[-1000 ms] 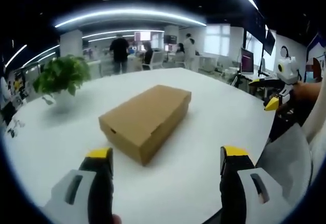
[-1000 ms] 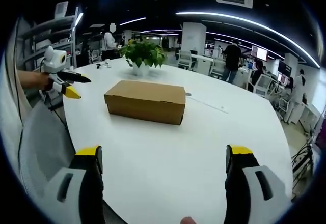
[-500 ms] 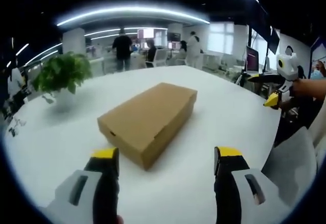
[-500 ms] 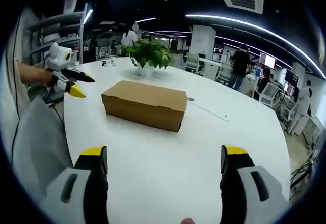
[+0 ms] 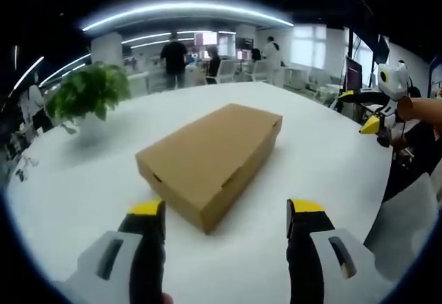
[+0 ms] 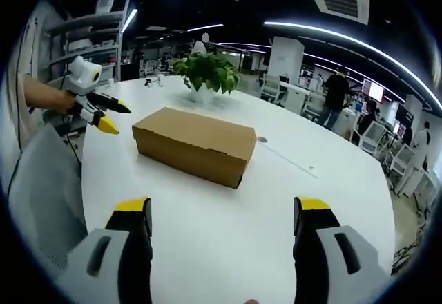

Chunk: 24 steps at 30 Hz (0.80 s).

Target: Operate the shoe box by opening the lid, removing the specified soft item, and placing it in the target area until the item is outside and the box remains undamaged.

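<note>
A closed brown cardboard shoe box (image 5: 210, 159) (image 6: 195, 144) lies on the round white table (image 5: 304, 159) (image 6: 228, 235), its lid down. My left gripper (image 5: 226, 211) is open, hovering just short of the box's near corner with nothing between its jaws. My right gripper (image 6: 219, 206) is open too, a short way back from the box's long side. From the right gripper view, the left gripper (image 6: 103, 116) comes in at the left, held by a hand. From the left gripper view, the right gripper (image 5: 376, 114) appears at the right edge.
A potted green plant (image 5: 88, 95) (image 6: 206, 74) stands on the table beyond the box. A grey chair back (image 5: 407, 214) (image 6: 41, 186) sits at the table's edge. People and desks (image 5: 176, 59) fill the office behind. Small items (image 6: 155, 81) lie near the plant.
Both cameras have moved closer to the box, which now looks larger. The box itself has not moved and its lid stays shut.
</note>
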Available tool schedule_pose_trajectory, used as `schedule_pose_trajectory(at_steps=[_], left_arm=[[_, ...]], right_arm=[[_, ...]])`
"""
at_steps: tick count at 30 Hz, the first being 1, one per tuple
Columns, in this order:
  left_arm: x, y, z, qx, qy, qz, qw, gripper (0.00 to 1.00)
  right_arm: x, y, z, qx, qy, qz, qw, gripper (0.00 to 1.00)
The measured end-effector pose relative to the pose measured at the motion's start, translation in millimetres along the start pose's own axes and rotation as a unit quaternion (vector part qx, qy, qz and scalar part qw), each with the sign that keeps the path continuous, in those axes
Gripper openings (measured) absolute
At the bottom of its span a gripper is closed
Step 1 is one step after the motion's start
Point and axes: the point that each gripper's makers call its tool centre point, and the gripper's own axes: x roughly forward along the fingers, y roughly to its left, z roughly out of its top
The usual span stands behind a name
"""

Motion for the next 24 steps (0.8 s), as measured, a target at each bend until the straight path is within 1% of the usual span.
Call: schedule_pose_trajectory(at_steps=[5, 13, 17, 24], left_arm=[[8, 2.2, -3.9, -0.004, 0.007, 0.005, 1.0, 0.72], [20, 2.8, -7.6, 0.001, 0.019, 0.009, 0.9998, 0.71], [24, 7.6, -9.2, 0.0, 0.022, 0.018, 0.9996, 0.7], [30, 17.1, -12.2, -0.008, 0.025, 0.028, 0.9993, 0.69]], right_arm=[[13, -2, -3.0, -0.015, 0.009, 0.017, 0.9997, 0.78], [27, -11, -2.8, -0.027, 0.012, 0.022, 0.9993, 0.74], [38, -15, -5.4, -0.027, 0.017, 0.029, 0.9991, 0.73], [62, -15, -2.5, -0.033, 0.021, 0.043, 0.9983, 0.69]])
